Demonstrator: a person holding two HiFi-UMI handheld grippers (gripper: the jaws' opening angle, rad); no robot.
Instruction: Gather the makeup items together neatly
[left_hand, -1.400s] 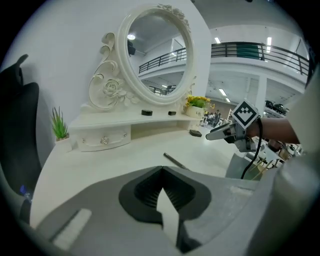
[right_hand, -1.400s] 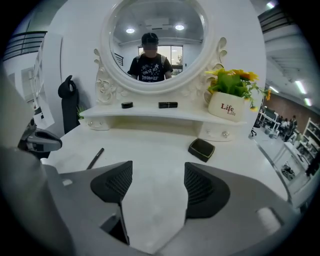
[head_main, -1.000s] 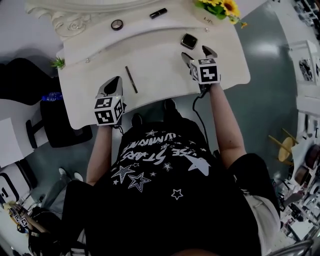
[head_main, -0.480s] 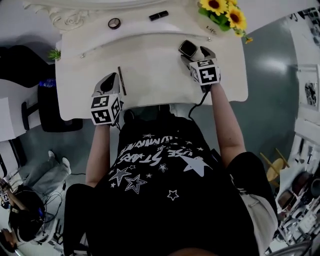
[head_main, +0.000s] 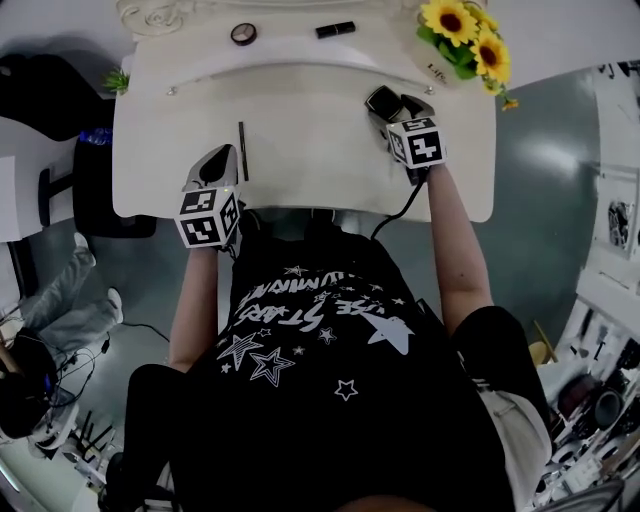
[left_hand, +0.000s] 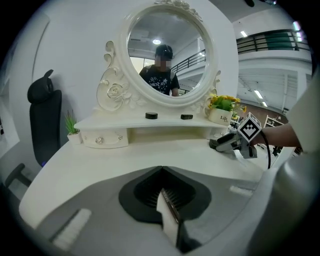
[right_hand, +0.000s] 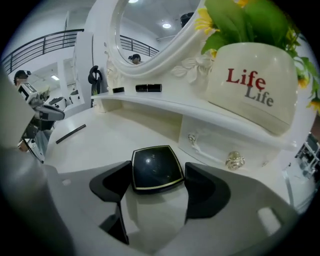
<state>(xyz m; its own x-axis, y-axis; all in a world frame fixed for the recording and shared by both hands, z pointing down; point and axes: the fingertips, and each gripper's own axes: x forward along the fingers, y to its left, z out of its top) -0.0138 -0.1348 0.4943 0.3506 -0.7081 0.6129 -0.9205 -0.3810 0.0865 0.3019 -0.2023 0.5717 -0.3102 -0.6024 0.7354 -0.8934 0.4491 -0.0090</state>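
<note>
A black square compact (right_hand: 156, 169) with a gold rim lies on the white vanity table (head_main: 300, 120). My right gripper (right_hand: 159, 176) straddles it, its jaws having just been closing, the pads close beside its edges without clearly pressing. In the head view the right gripper (head_main: 392, 108) sits at the compact (head_main: 380, 99). My left gripper (head_main: 222, 160) hovers near the front left edge, shut and empty, next to a dark pencil (head_main: 243, 150). On the raised shelf lie a black lipstick tube (head_main: 335, 30) and a small round pot (head_main: 243, 34).
A white "Life" pot of sunflowers (right_hand: 250, 85) stands on the shelf just right of the compact. An ornate mirror (left_hand: 166, 52) rises behind the shelf, with a small drawer (right_hand: 220, 150) under it. A black chair (left_hand: 45, 120) stands left of the table.
My right gripper has moved forward and down until its jaws lie on either side of the compact. The left gripper has stayed by the pencil.
</note>
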